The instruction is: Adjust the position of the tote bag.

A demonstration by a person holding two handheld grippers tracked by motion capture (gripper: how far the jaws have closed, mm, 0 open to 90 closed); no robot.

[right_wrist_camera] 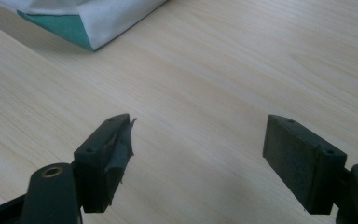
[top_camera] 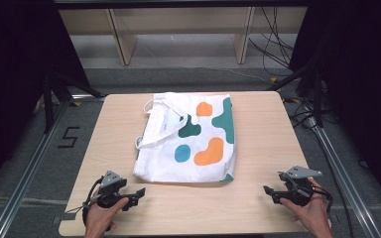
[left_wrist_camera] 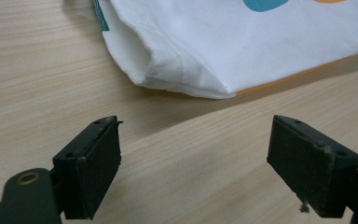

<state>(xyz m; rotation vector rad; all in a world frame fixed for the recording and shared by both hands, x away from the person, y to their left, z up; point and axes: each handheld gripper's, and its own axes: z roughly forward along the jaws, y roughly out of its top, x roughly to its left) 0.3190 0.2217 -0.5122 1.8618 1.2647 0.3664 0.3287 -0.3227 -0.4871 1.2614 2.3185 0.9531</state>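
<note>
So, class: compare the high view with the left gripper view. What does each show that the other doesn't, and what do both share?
High view alone: the right gripper, the bag's handles and its orange and green blobs. Left gripper view alone: close detail of the left gripper's worn black fingers, wide apart with nothing between them. Both: the white tote bag lying flat on the wooden table.

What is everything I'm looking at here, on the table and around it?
tote bag: one, white with teal, orange and blue blobs, lying flat mid-table, handles toward its left side
table: one, light wood, centre of the high view
shelf frame: one, pale wood, on the floor beyond the table
cables: several, black, on the floor at far right
left hand-held gripper: one, black, near left table edge, jaws open, holding nothing
right hand-held gripper: one, black, near right edge, jaws open, holding nothing
</note>
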